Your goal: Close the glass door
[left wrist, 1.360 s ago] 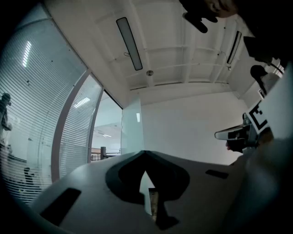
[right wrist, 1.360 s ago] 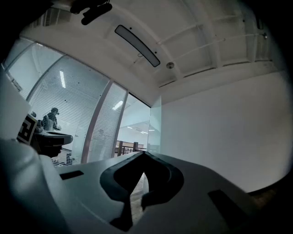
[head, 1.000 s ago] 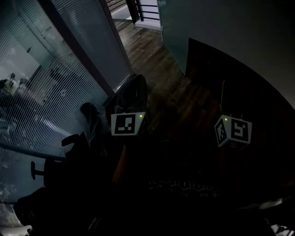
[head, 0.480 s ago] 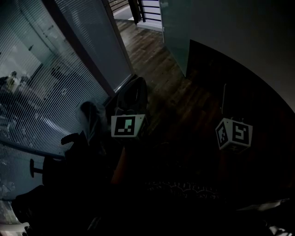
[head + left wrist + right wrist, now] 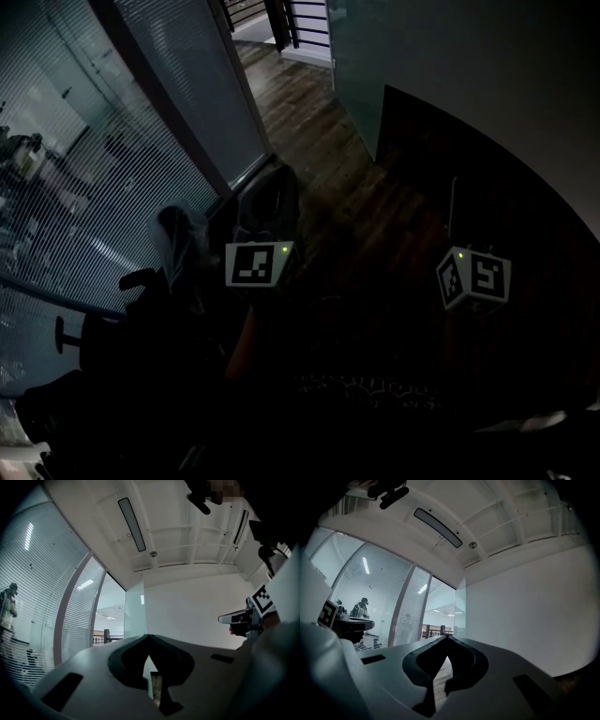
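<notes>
Frosted pale glass door (image 5: 356, 66) still stands open well ahead across the dark plank floor (image 5: 309, 122); the clenched, empty left gripper (image 5: 148, 637) and right gripper (image 5: 447, 637) have barely shifted, so closing hasn't begun.

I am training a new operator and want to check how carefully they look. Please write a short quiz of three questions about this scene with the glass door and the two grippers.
1. True or false: the left gripper and the right gripper both have their jaws together and hold nothing.
2. In the head view, the floor is made of: A) carpet, B) wooden boards, C) white tiles.
3. Fill in the missing word: the glass door stands ___, so the passage beside it is free.

Key: 1 true; 2 B; 3 open.
</notes>
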`<move>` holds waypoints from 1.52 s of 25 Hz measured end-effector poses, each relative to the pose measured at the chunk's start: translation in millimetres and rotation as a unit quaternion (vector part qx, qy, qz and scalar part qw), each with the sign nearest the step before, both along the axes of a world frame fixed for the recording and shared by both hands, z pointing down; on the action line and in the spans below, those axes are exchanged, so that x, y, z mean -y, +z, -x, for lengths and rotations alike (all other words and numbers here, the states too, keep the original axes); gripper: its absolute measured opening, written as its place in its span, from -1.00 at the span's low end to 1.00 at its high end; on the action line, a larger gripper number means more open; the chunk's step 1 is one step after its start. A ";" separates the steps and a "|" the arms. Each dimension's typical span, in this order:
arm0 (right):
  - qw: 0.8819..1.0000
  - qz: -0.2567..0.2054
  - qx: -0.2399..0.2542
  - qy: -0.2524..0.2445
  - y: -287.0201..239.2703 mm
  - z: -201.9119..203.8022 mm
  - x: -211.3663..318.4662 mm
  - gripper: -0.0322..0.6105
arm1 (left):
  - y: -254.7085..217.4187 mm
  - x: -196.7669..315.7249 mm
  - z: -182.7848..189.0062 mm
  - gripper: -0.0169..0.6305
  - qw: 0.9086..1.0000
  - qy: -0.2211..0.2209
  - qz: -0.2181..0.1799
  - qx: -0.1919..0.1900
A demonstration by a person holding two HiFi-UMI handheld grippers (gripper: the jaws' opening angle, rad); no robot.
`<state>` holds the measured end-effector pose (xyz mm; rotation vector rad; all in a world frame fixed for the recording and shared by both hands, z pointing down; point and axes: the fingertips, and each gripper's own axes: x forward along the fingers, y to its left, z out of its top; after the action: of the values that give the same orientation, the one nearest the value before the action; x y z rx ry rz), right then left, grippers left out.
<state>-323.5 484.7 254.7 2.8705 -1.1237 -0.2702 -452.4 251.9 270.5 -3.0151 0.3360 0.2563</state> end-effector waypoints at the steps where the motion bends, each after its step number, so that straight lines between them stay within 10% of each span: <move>1: 1.000 0.002 0.002 -0.005 0.7 -2.0 -0.8 -0.89 | 0.3 -2.6 -0.8 -0.94 1.000 -0.002 0.000 0.001; 38: 1.000 0.010 0.015 0.012 18.6 -176.4 134.0 -0.89 | 11.4 150.8 -177.1 -0.94 1.000 0.011 0.012 0.004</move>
<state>-147.1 350.7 273.3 2.8779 -1.0888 -0.2127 -275.3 101.1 281.8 -3.0438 0.3070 0.2425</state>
